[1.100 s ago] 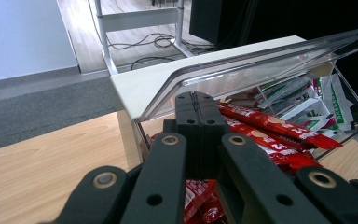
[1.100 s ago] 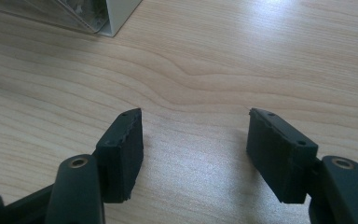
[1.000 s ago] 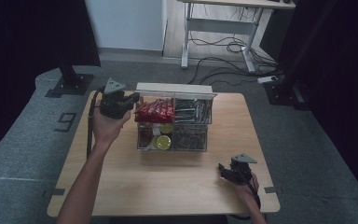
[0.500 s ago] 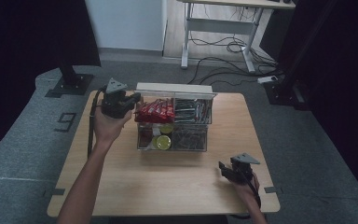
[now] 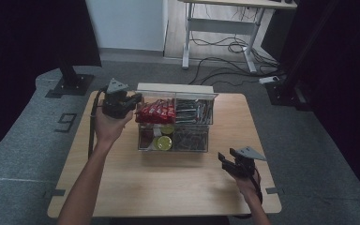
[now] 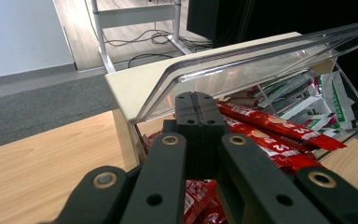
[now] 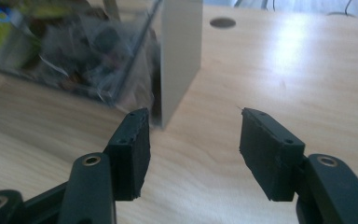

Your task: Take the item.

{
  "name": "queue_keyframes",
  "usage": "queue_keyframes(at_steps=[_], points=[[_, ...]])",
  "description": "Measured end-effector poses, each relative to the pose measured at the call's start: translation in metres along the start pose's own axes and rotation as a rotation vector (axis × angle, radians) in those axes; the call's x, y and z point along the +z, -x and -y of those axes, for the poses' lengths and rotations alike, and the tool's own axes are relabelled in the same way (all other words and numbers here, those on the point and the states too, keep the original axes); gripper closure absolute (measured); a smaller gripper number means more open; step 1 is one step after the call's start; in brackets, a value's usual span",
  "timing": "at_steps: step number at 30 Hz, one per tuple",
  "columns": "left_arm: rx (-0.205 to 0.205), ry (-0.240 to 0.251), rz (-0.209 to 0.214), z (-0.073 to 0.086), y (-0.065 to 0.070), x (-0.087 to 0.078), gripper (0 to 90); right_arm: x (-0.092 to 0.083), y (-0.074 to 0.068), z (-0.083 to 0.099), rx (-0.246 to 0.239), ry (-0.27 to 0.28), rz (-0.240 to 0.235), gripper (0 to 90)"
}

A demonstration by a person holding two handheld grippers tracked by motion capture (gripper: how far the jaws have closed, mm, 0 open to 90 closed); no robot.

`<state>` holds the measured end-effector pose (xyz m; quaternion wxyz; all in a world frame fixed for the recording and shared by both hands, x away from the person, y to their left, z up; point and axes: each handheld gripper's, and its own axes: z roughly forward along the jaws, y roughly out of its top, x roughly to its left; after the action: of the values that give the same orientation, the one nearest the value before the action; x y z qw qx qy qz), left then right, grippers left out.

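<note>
Up close, left gripper point(image 6: 199, 122) jaws pressed flat together, nothing between them, tips poised at the left rim of the clear box point(image 5: 174, 123), just under its raised lid point(image 6: 261, 60). Red snack sticks point(image 6: 279, 135) lie directly ahead of those tips, toward 2 o'clock in the left gripper view, long axes running left to right across the back-left compartment; in the high view they sit at 3 o'clock from the left gripper point(image 5: 122, 104), almost touching it. Left hand is clearly the nearer one. Right gripper point(image 7: 193, 149) jaws stand apart and empty, having just been closing a little, with bare table point(image 5: 168, 183) between them. In the high view the right gripper point(image 5: 232, 164) hangs at 5 o'clock from the box, apart from it, box corner ahead at 11 o'clock in its own view. White-and-green sachets point(image 6: 317, 100) fill the compartment beyond the sticks; a yellow-green round thing point(image 5: 163, 142) sits front-left. White print on the red wrappers is too small to read; no brand legible. A floor mark point(image 5: 65, 123) at 9 o'clock off the table reads "9".
</note>
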<state>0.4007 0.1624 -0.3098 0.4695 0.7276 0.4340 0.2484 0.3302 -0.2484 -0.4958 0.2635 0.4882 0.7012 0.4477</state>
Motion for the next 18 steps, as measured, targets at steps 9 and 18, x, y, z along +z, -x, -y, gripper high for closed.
queue_keyframes(at_steps=[9, 18], points=[[-0.002, 0.000, 0.001, 0.000, 0.000, 0.000, 90.0, -0.005, -0.011, -0.024, -0.019, 0.063, -0.039, 47.2], [-0.003, 0.001, 0.002, 0.000, 0.000, 0.000, 90.0, -0.013, -0.020, -0.048, -0.028, 0.124, -0.083, 53.2]])
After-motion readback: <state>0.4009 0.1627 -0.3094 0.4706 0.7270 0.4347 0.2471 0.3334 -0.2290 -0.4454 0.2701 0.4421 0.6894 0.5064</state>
